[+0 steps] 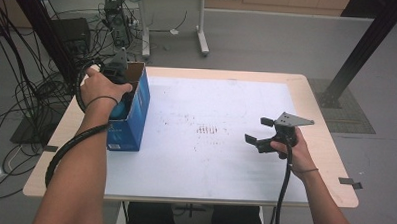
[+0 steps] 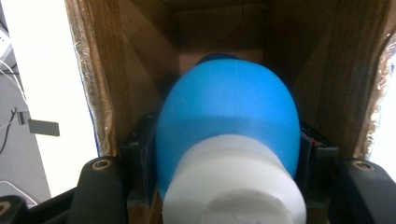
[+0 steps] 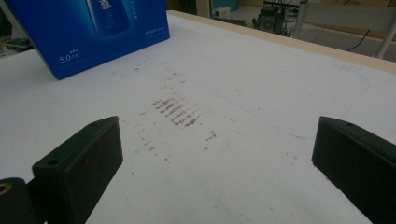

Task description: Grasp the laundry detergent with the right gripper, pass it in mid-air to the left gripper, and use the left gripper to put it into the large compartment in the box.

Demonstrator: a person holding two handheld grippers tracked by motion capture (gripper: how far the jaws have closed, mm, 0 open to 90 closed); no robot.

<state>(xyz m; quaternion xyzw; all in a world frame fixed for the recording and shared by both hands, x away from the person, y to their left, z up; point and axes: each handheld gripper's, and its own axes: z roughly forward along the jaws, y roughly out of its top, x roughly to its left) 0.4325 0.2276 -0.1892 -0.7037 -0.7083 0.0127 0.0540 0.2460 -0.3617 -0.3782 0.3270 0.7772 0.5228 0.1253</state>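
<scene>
— Two claws, two jobs? Why is my left one so deep in that box?

— I've got the left claw (image 2: pixel 229 186) clamped on a blue bottle (image 2: pixel 229 116) with a white cap (image 2: pixel 233 186), inside the open blue box (image 1: pixel 136 107) at upper left of the high view; I judge it's going in or coming out, cannot tell which.

— And the right?

— My right claw (image 1: pixel 260 134) hovers wide open and empty over the table (image 1: pixel 209 167) at lower right, clear of the box. The bottle looks smooth and rounded.
</scene>
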